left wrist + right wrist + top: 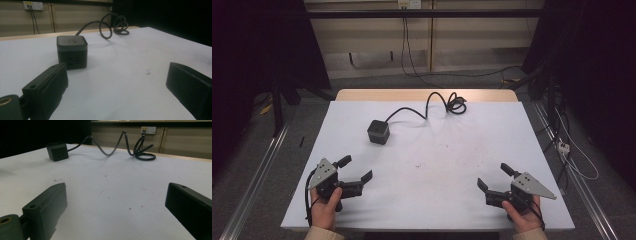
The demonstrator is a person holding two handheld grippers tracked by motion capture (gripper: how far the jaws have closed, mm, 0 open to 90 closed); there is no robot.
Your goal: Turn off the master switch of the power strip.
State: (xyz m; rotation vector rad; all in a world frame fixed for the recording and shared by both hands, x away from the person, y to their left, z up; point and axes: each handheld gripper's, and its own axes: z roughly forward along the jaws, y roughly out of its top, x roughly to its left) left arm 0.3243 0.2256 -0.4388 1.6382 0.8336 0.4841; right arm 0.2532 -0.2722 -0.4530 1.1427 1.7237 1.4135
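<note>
A white-topped bench (pixel 432 200) carries one thing of note — a dark cube-shaped power socket (pixel 378 132), standing upright left of centre and toward the far half. Its cable (pixel 422 111) runs from the cube toward the far edge, rises in a loop and ends in a small coil (pixel 456 105) near the far middle of the bench.

The left gripper (pixel 357 168) rests at the near left corner, held in the person's left hand (pixel 326 210), its jaws spread wide with nothing between them. In the left gripper view the cube (pixel 72 51) sits just beyond the left jaw, apart from it, its top face showing a small button and its near side showing slots.

The right gripper (pixel 494 177) rests at the near right corner in the right hand (pixel 524 216), jaws likewise wide apart and empty — well away from the cube, which in the right gripper view (pixel 57 151) stands far off at the upper left. A few small specks (pixel 417 164) lie on the bench between the two grippers.
</note>
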